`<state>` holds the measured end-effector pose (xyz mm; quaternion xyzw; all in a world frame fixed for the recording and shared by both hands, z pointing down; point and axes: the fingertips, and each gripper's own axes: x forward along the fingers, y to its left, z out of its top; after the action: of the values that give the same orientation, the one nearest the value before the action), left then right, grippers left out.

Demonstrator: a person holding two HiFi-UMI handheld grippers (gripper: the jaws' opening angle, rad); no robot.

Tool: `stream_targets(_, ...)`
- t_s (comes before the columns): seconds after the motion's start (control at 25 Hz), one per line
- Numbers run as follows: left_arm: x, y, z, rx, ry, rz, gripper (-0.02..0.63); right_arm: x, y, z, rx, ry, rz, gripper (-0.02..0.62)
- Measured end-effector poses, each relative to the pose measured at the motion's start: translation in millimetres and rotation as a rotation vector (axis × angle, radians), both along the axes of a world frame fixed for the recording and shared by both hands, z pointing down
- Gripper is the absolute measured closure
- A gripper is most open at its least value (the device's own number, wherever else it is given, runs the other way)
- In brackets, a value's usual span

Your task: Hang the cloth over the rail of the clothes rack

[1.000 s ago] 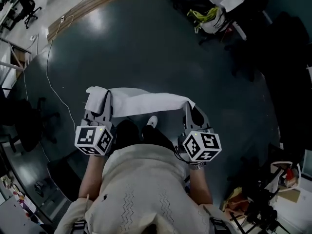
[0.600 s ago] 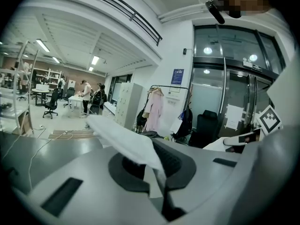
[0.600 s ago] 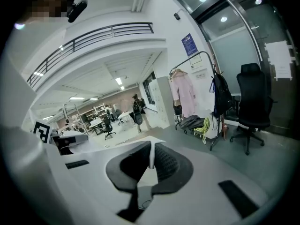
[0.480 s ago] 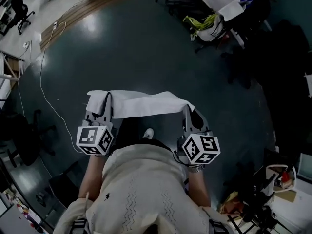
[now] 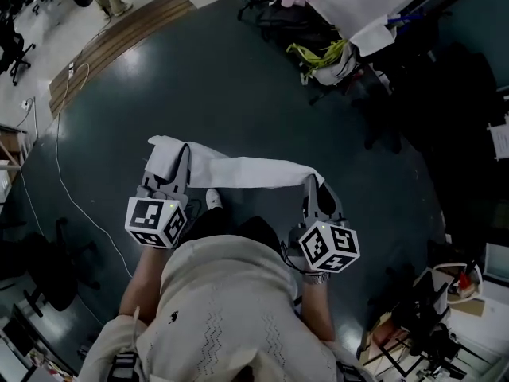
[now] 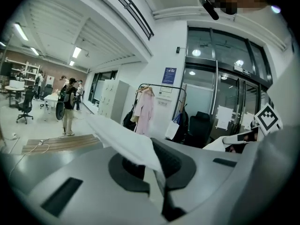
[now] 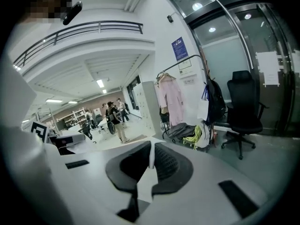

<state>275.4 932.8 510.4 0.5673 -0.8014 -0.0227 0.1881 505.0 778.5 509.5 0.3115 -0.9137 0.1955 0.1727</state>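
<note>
A white cloth (image 5: 246, 172) is stretched flat between my two grippers above the dark floor. My left gripper (image 5: 176, 163) is shut on its left end, where a loose flap sticks out past the jaws. My right gripper (image 5: 312, 186) is shut on the right end. In the left gripper view the cloth (image 6: 123, 138) fans out from the shut left gripper (image 6: 153, 167). In the right gripper view only a thin edge of cloth (image 7: 151, 159) shows in the right gripper (image 7: 151, 168). The clothes rack (image 6: 161, 89), with a pink garment hanging on it, stands ahead by the glass wall; its rail (image 7: 180, 63) is well beyond both grippers.
Bags with a yellow-green item (image 5: 328, 54) lie at the rack's foot. A black office chair (image 7: 243, 111) stands to the right of it. A white cable (image 5: 57, 173) trails over the floor at left. People (image 6: 69, 104) stand far off. Clutter (image 5: 433, 325) sits at lower right.
Both grippers have travelled forward across the floor with the cloth still stretched between them. The rack, bags and wooden strip have come nearer in the head view.
</note>
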Motion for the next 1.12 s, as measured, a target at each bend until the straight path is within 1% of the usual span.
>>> stream_targets(0.08, -24.9, -11.8, 1.1, -0.008, -0.008, 0.013, 0.591, -21.4, -4.3, 4.2, 0.007, 0.012, 0.013, 0.572)
stream_targets(0.2, -52.4, -26.3, 3.4, -0.015, -0.003, 0.013, 0.591, -45.5, -13.9, 8.9, 0.023, 0.041, 0.004, 0.572)
stream_targets(0.36, -80.0, -44.4, 7.8, -0.018, 0.011, 0.006, 0.591, -71.0, -36.8, 12.3, 0.013, 0.037, 0.001, 0.574)
stream_targets(0.52, -101.5, -77.7, 18.8, -0.041, 0.01, 0.007, 0.591, -96.9, -72.8, 21.7, 0.013, 0.046, -0.005, 0.572)
stream_targets(0.72, -132.3, -131.3, 24.5, -0.069, -0.003, 0.008, 0.591, -129.9, -133.3, 33.7, -0.007, 0.042, -0.01, 0.572)
stream_targets(0.88, -165.9, -188.1, 29.5, -0.11, -0.021, 0.001, 0.591, -165.1, -191.2, 45.3, -0.036, 0.058, -0.045, 0.572)
stream_targets(1.0, -186.9, -236.6, 31.2, -0.125, -0.022, -0.026, 0.591, -189.6, -244.6, 46.6, -0.039, 0.059, -0.087, 0.572)
stream_targets(1.12, -201.4, -273.0, 29.0, -0.109, -0.009, -0.068, 0.591, -210.9, -292.5, 41.7, -0.019, 0.058, -0.133, 0.572)
